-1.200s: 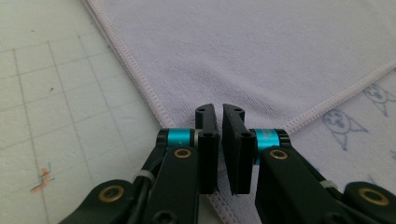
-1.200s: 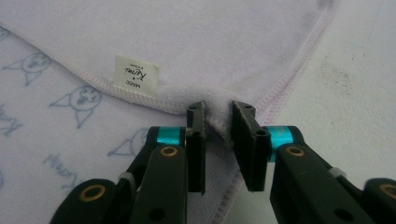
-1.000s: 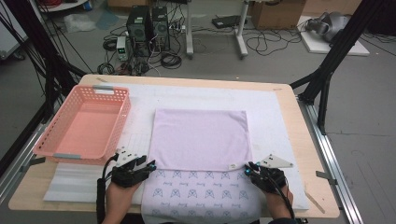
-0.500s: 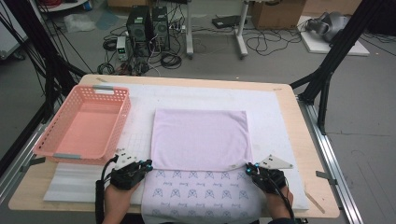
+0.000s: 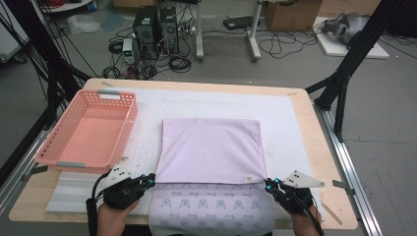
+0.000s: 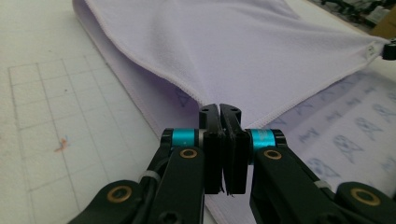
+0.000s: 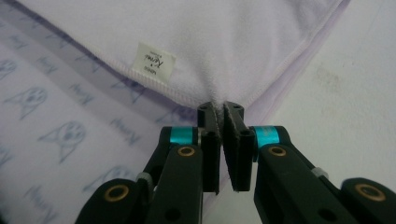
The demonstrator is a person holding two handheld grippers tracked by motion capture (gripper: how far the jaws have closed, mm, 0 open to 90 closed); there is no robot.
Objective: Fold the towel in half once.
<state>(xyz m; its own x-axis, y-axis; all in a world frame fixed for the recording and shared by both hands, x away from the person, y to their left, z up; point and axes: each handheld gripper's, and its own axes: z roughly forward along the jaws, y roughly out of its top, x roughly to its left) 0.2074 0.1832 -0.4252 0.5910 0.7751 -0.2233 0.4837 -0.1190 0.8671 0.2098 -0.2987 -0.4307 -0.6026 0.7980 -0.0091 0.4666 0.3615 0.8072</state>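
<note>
A lilac towel (image 5: 211, 147) lies folded on the white mat, its plain side up over a layer printed with cat figures (image 5: 211, 204). My left gripper (image 5: 150, 179) is shut on the near left corner of the top layer (image 6: 219, 109). The right gripper (image 5: 268, 184) pinches the near right corner (image 7: 219, 107), just beside a small white label (image 7: 153, 58). Both corners are lifted slightly off the printed layer. A hand holds each gripper at the table's near edge.
A pink plastic basket (image 5: 59, 161) stands empty at the left of the wooden table (image 5: 322, 147). A white gridded mat (image 5: 290, 128) covers most of the top. Black frame legs and cables stand beyond the far edge.
Both grippers have drawn a little toward the person with the towel corners held; the fold's near edge sits slightly closer to the table front.
</note>
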